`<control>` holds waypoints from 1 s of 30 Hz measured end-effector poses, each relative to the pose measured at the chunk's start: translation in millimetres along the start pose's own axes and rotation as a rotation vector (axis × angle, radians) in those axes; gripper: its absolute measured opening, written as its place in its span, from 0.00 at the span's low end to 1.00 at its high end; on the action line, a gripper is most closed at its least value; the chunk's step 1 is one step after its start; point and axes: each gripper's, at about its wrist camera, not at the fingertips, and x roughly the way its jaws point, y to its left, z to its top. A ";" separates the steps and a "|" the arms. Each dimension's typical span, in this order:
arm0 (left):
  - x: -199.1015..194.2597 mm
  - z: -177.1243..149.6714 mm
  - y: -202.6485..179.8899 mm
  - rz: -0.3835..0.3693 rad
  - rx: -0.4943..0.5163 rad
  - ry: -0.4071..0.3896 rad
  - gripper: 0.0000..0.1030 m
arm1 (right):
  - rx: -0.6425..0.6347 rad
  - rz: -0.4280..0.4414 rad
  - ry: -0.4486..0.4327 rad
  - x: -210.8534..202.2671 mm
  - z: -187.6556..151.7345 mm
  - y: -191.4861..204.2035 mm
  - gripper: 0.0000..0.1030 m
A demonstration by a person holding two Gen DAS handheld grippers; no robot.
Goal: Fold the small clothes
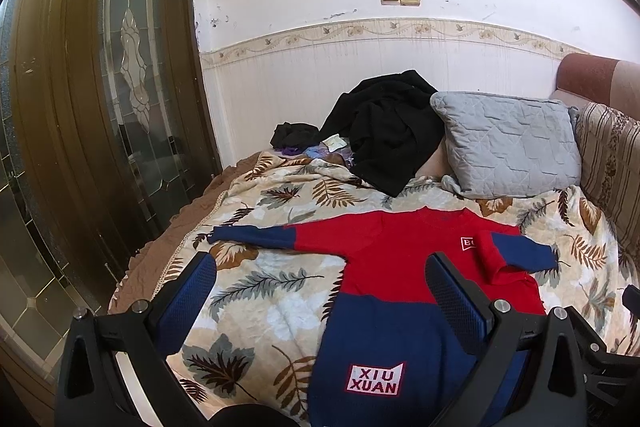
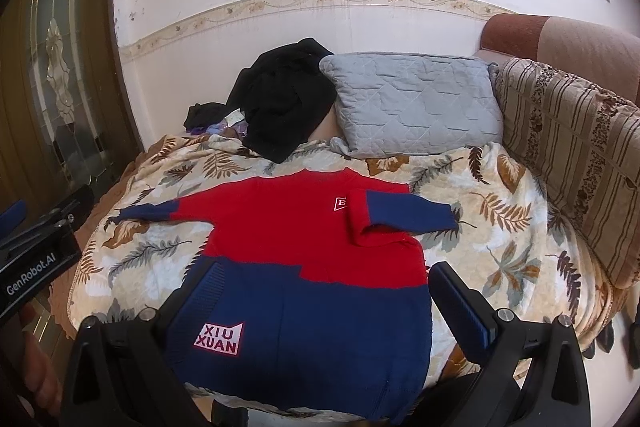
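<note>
White wall (image 1: pixel 304 27) with a floral border behind, dark wood-and-glass door (image 1: pixel 120 75) to the left, bed covered by a leaf-print blanket (image 1: pixel 260 299) in front. Red and navy sweater (image 1: pixel 384 267) lies flat, face up, mid-blanket, hem nearest the cameras, white "XIU XUAN" patch on the navy lower part. Its left-side sleeve (image 1: pixel 252 237) is stretched straight out toward the blanket's door-side edge; the other sleeve (image 2: pixel 400 219) is folded back in over the chest, cuff pointing outward. Bare blanket on both sides of the sweater, more on the couch side. Black clothes pile (image 2: pixel 284 107) and grey quilted pillow (image 2: pixel 412 103) sit at the far end near the wall, apart from the sweater collar. Striped cushion (image 2: pixel 572 167) lines the right edge. Left gripper (image 1: pixel 320 291) hovers over the hem's left part, jaws wide apart, holding nothing. Right gripper (image 2: pixel 320 303) hovers over the hem, jaws wide apart and empty, spanning most of the sweater's width.
</note>
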 end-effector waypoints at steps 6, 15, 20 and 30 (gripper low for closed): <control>1.1 -0.2 0.1 -0.001 0.001 0.001 1.00 | -0.001 0.000 0.002 0.7 -0.3 1.1 1.00; 10.9 -0.1 -3.7 0.000 0.003 0.017 1.00 | -0.003 -0.001 0.021 11.7 0.8 2.0 1.00; 15.0 -0.6 -5.4 0.002 0.002 0.024 1.00 | -0.003 -0.003 0.033 14.4 4.3 -0.1 1.00; 16.7 -1.4 -4.7 0.000 0.003 0.030 1.00 | -0.003 -0.004 0.041 18.7 7.0 1.4 1.00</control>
